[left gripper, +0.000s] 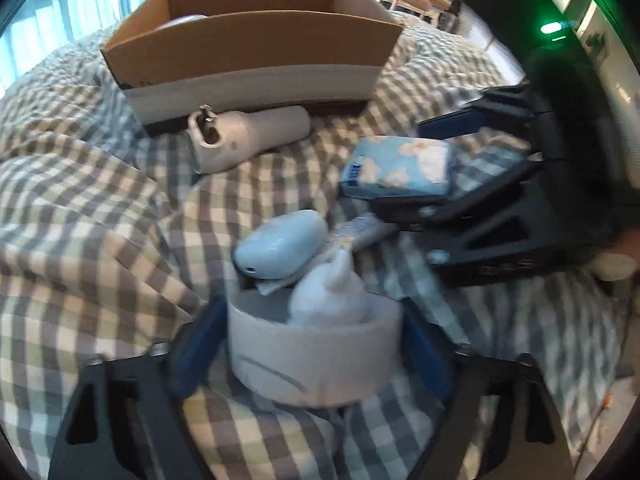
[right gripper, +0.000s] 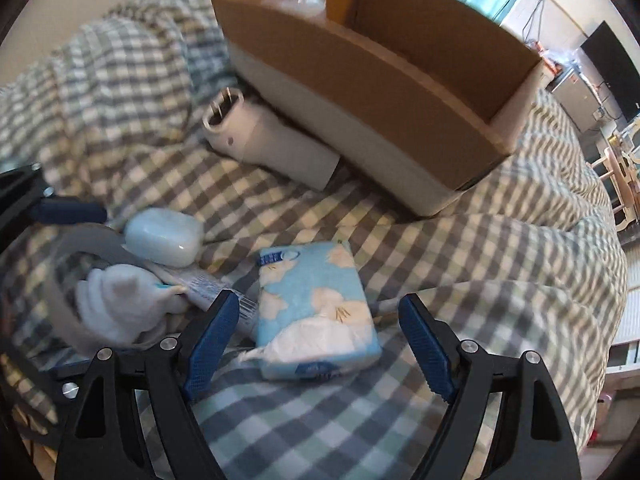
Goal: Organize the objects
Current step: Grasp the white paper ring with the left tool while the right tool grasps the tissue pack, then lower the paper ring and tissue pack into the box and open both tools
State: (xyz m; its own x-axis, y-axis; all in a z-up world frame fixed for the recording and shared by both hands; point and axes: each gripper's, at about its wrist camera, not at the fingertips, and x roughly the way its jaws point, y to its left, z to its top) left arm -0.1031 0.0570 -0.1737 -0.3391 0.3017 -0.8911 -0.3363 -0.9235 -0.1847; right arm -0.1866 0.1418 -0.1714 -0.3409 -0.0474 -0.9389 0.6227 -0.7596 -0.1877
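A cardboard box (left gripper: 256, 44) (right gripper: 384, 80) stands on a checked blanket, with a pale object inside at its far left. A white hair dryer (left gripper: 248, 136) (right gripper: 272, 140) lies against its front. My left gripper (left gripper: 312, 356) has its blue pads on both sides of a white tape roll (left gripper: 316, 356) (right gripper: 60, 280), apparently touching it. A white sock bundle (left gripper: 332, 292) (right gripper: 116, 300) sits in the roll. A pale blue case (left gripper: 280, 244) (right gripper: 164, 236) and a tube (right gripper: 208, 284) lie beside it. My right gripper (right gripper: 320, 344) (left gripper: 440, 168) is open around a blue tissue pack (right gripper: 316, 308) (left gripper: 400, 164).
The checked blanket (left gripper: 100, 220) (right gripper: 500, 280) is rumpled, with high folds left and right of the box. The bed edge and room furniture (right gripper: 616, 176) are at the far right. A window with blue curtains (left gripper: 60, 4) is behind the box.
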